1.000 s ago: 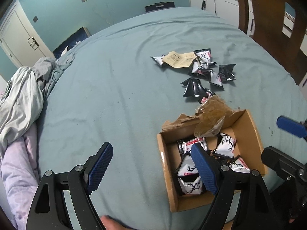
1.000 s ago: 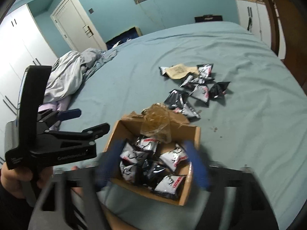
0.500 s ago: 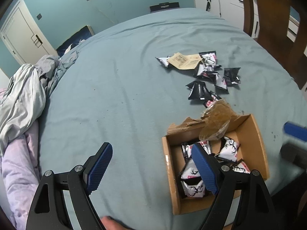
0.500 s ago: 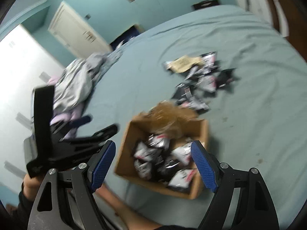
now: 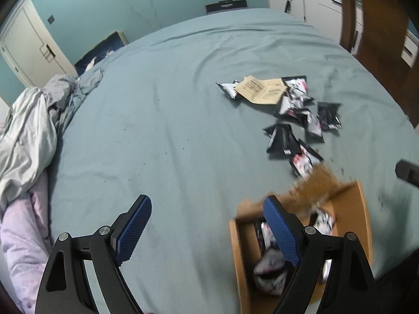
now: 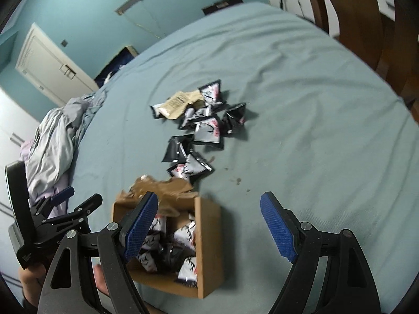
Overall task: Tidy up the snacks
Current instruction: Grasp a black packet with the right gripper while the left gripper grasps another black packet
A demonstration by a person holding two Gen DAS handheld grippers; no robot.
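Left wrist view: left gripper [image 5: 207,229] over the teal bed sheet [image 5: 183,120], jaws wide apart with nothing between them, having just been opening a little further. Right blue pad [image 5: 281,231] overlapping the near edge of an open cardboard box [image 5: 365,209] with a torn flap, black-and-white snack packets [image 5: 269,274] inside, blurred. Farther up the bed, a loose scatter of the same snack packets [image 5: 301,120], a tan paper pouch [image 5: 262,93] lying among them. Crumpled grey bedding [image 5: 31,130] at left, white door [image 5: 28,49] behind.

Right wrist view: right gripper [image 6: 209,229] above the sheet [image 6: 301,104], jaws spread wide and empty. Left pad [image 6: 140,226] in front of the cardboard box [image 6: 209,248], which sits low and left of centre, part filled with packets [image 6: 183,235]. Loose pile [image 6: 207,128] beyond the box, its nearest packets just beside the torn flap; tan pouch [image 6: 178,103] at the far left end. Left gripper [image 6: 62,209] visible at the left edge, held by a hand [image 6: 34,280].
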